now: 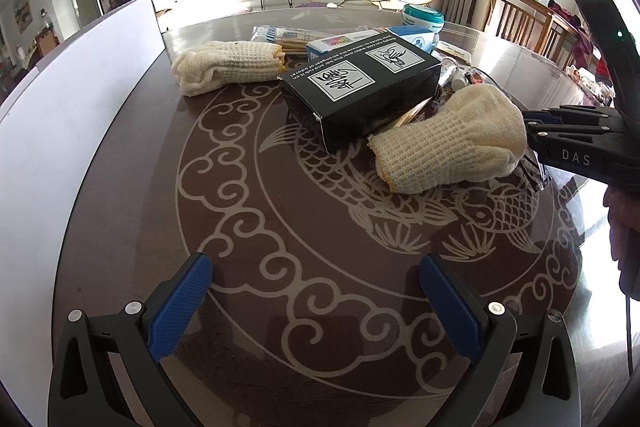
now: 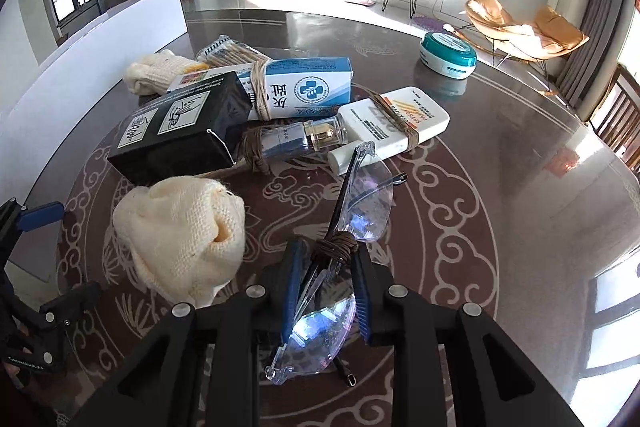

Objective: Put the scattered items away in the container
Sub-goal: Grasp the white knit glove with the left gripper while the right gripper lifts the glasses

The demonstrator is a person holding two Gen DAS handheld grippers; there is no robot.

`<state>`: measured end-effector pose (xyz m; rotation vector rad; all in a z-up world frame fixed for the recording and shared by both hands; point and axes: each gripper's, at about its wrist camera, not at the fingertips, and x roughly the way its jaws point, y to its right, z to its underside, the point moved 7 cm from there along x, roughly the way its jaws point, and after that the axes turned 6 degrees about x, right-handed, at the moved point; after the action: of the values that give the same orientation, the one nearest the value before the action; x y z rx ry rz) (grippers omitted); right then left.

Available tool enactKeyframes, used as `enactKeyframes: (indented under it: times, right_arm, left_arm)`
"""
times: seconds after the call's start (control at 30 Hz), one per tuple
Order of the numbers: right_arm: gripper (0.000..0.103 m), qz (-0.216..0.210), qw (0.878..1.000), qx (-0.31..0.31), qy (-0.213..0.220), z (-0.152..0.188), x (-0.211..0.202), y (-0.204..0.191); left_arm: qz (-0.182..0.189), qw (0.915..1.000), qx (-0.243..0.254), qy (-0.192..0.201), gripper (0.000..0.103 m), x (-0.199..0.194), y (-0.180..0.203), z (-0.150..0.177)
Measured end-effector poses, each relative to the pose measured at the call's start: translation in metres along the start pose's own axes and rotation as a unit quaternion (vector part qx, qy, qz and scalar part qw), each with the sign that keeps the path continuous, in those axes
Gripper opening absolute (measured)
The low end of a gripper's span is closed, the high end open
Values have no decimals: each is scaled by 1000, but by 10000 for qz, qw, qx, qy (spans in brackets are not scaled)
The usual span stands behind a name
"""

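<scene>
Clear safety glasses [image 2: 370, 211], bound with brown twine at the middle, lie on the round patterned table [image 2: 500, 155]. My right gripper [image 2: 330, 253] is shut on the glasses at the twine, with one lens between the blue pads. A cream knitted glove [image 2: 180, 239] sits just left of it. In the left wrist view my left gripper [image 1: 316, 267] hangs open over bare table, with nothing between its fingers. From there the right gripper [image 1: 536, 131] shows behind the same glove [image 1: 448, 139]. A white container wall [image 1: 80, 87] runs along the table's left side.
A black box [image 2: 180, 131], a blue-and-white box [image 2: 304, 87], a small bottle [image 2: 296, 139] and a white tube [image 2: 392, 123] cluster mid-table. A second glove [image 2: 148, 71] and a pack of sticks [image 2: 232, 53] lie behind. A teal tin [image 2: 448, 55] stands far right.
</scene>
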<state>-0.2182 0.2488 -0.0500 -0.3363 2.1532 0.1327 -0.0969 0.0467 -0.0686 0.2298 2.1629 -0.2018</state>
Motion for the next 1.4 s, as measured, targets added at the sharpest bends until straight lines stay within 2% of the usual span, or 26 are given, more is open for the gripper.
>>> enactKeyframes:
  times: [0.07, 0.17, 0.23, 0.27, 0.4, 0.53, 0.6, 0.67, 0.73, 0.83, 0.9, 1.0, 1.03, 1.13, 1.27, 1.4]
  right_arm:
    - [25, -304, 9985, -465, 17, 4, -4, -27]
    - [26, -791, 9885, -1276, -164, 30, -14, -71]
    - [25, -1176, 9818, -1473, -242, 52, -26, -91]
    - [25, -1218, 9812, -1472, -256, 59, -30, -95]
    - [25, -832, 9915, -991, -141, 72, -39, -74]
    - [26, -286, 9978, -599, 33, 75, -44, -44]
    - [26, -217, 9988, -412, 170, 80, -47, -35]
    - [27, -260, 9990, -186, 313, 84, -53, -25]
    - [27, -169, 9991, -152, 361, 85, -56, -24]
    - [27, -128, 9992, -108, 364, 82, -55, -23]
    - [27, -114, 9992, -96, 366, 83, -55, -23]
    - [27, -78, 9993, -68, 368, 83, -55, -22]
    - [27, -73, 9993, -67, 369, 84, -55, -22]
    - [27, -72, 9993, -69, 366, 83, -55, -22]
    - [27, -72, 9993, -70, 367, 83, -55, -22]
    - [28, -73, 9993, -70, 367, 83, -55, -22]
  left_arm:
    - [58, 9999, 80, -16, 103, -5, -1, 7]
    - [-14, 10000, -10, 12, 103, -18, -9, 26]
    - [-47, 9999, -112, 20, 103, -25, -16, 36]
    - [2, 9998, -169, 45, 103, -28, -19, 39]
    - [274, 9989, -364, 143, 103, -33, -23, 40]
    - [85, 9995, -264, -123, 103, -29, -16, 39]
    - [478, 9974, -536, -107, 103, -34, -12, 37]
    - [992, 9902, -982, 93, 103, -46, -9, 29]
    - [1165, 9858, -1191, 229, 103, -54, -5, 13]
    - [851, 9879, -1292, 141, 103, -44, 1, -12]
    - [837, 9864, -1414, 70, 103, -30, 8, -28]
    - [570, 9871, -1470, -294, 103, 2, 20, -38]
    - [428, 9874, -1453, -451, 103, 13, 22, -36]
    - [-127, 9915, -1192, -497, 103, 17, 18, -31]
    - [-538, 9927, -988, -427, 103, 10, -10, -7]
    - [-345, 9976, -558, -242, 103, 5, -24, 3]
